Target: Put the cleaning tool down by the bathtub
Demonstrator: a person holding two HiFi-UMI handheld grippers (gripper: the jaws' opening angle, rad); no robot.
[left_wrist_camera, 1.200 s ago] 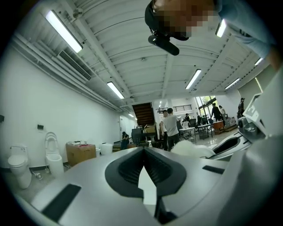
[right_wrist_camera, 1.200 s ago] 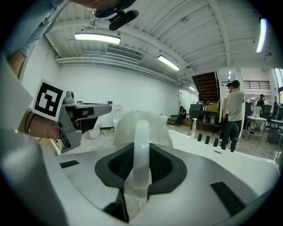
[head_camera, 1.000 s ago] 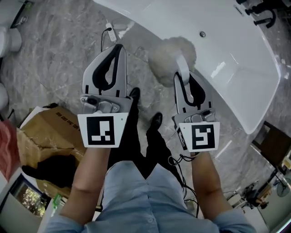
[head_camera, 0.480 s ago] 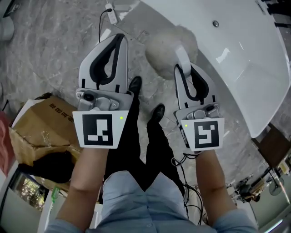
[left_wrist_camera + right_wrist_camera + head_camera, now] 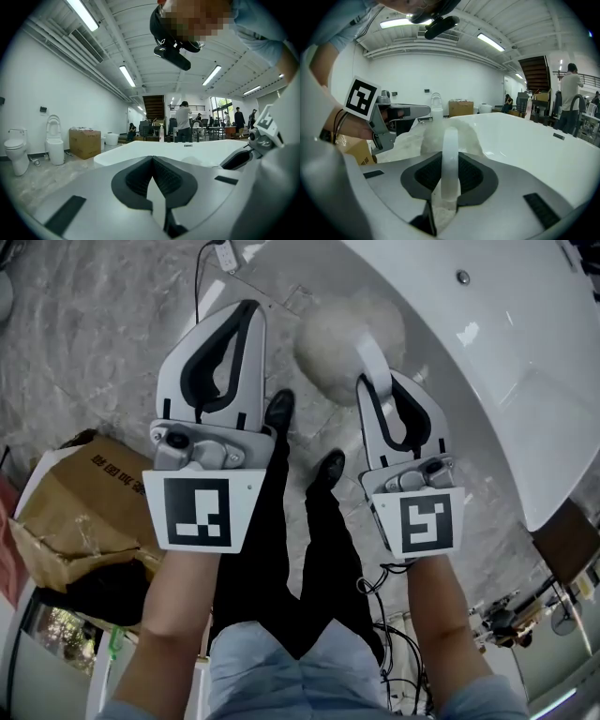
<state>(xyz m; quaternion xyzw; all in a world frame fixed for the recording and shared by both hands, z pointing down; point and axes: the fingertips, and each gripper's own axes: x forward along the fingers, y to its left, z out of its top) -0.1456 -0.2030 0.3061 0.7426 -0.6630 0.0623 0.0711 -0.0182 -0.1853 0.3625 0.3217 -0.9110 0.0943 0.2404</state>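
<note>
In the head view, the left hand-held gripper [image 5: 246, 310] is hanging over the marble floor [image 5: 94, 352] with its jaws pressed together and nothing between them. The right hand-held gripper [image 5: 372, 381] is clamping the white handle of the cleaning tool [image 5: 342, 334], and the tool's fluffy round head is hanging just beside the rim of the white bathtub [image 5: 497, 371]. A torn cardboard box [image 5: 75, 512] is lying on the floor at the left. In the left gripper view, the jaw tips are meeting, and the bathtub is lying behind them; a toilet [image 5: 14, 150] is standing at the far left. In the right gripper view, the jaws are closing tightly on the handle, the fluffy head is standing up in front of them, and the bathtub is spreading to the right.
</note>
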